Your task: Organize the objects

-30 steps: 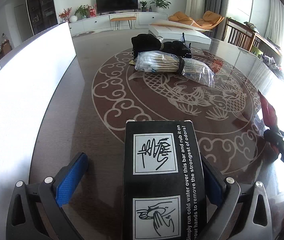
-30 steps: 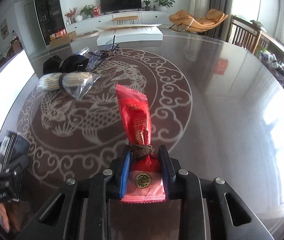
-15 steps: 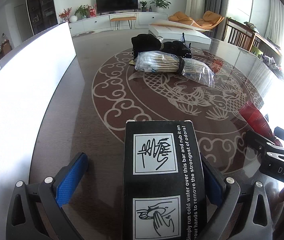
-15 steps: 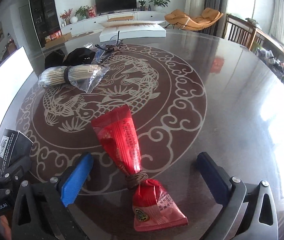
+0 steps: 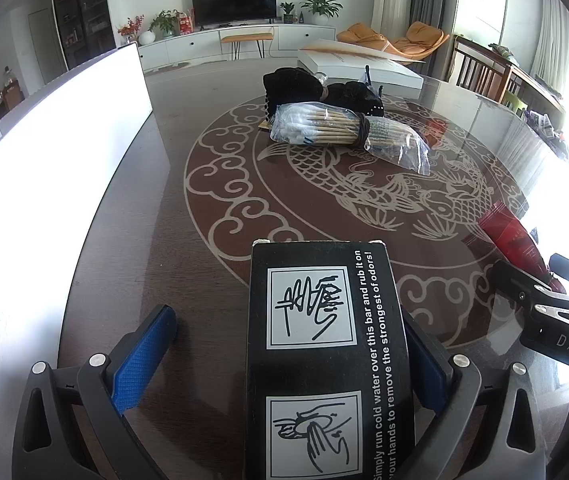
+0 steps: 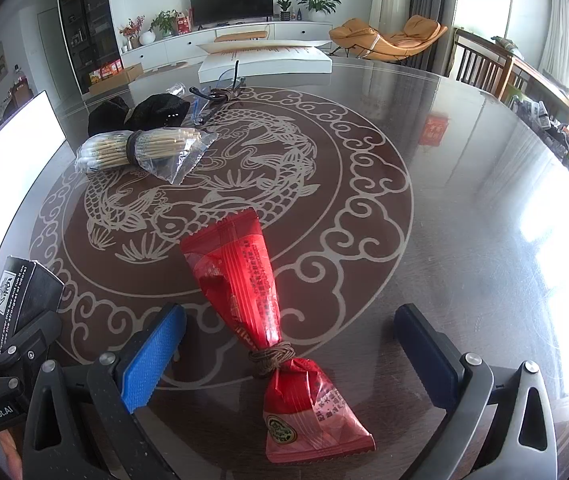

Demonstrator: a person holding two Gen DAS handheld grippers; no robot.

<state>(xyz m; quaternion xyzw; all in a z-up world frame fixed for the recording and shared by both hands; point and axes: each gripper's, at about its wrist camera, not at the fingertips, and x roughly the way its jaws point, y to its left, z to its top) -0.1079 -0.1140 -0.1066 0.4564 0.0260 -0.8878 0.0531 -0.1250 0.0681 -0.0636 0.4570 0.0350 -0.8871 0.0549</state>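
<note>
Left gripper [image 5: 284, 364]: fingers spread wide; the black box [image 5: 326, 364] lies between them, against the right pad and apart from the left blue pad [image 5: 142, 356]
Right gripper [image 6: 292, 356]: fingers released, wide apart, the red packet [image 6: 252, 300] lying on the bench [image 6: 444, 200] between them, touching neither
Left view only: the box's printed top with hand drawings, and just the packet's far end [image 5: 512, 240] beside the right gripper
Right view only: the packet's full length, its brown cord tie [image 6: 270, 356] and sealed end
Both views: bag of wooden sticks [image 6: 140, 148] farther back, black pouches [image 6: 152, 114] behind it
</note>
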